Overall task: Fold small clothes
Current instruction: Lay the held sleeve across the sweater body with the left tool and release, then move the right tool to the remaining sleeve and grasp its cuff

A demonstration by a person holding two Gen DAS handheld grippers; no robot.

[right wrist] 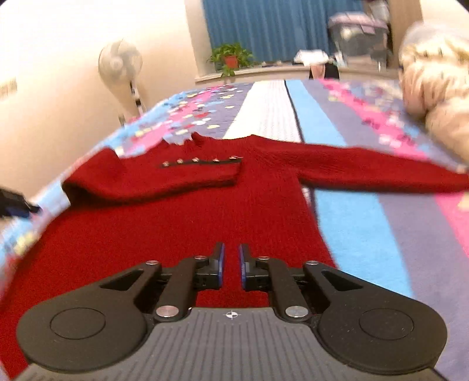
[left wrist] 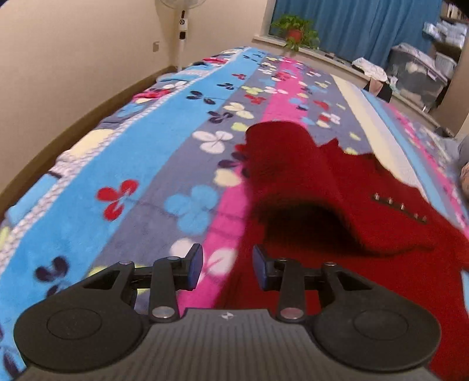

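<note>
Lying flat on a striped fleece blanket with a flower print [right wrist: 360,234], the small dark red knitted sweater [right wrist: 181,222] has one sleeve folded across its chest and the other stretched out toward three o'clock in the right wrist view. A row of small metal buttons [right wrist: 202,160] runs along the folded sleeve. The right gripper [right wrist: 231,265] hovers over the sweater's lower body, its jaws drawn near each other with a narrow gap and nothing between them. The left gripper [left wrist: 228,268] sits at the sweater's edge, jaws spread wide and released, over pink blanket and red knit. At twelve o'clock stand a potted green plant in a red pot [right wrist: 230,60] and blue curtains [right wrist: 263,26]; a white pedestal fan [right wrist: 121,63] stands at ten o'clock.
</note>
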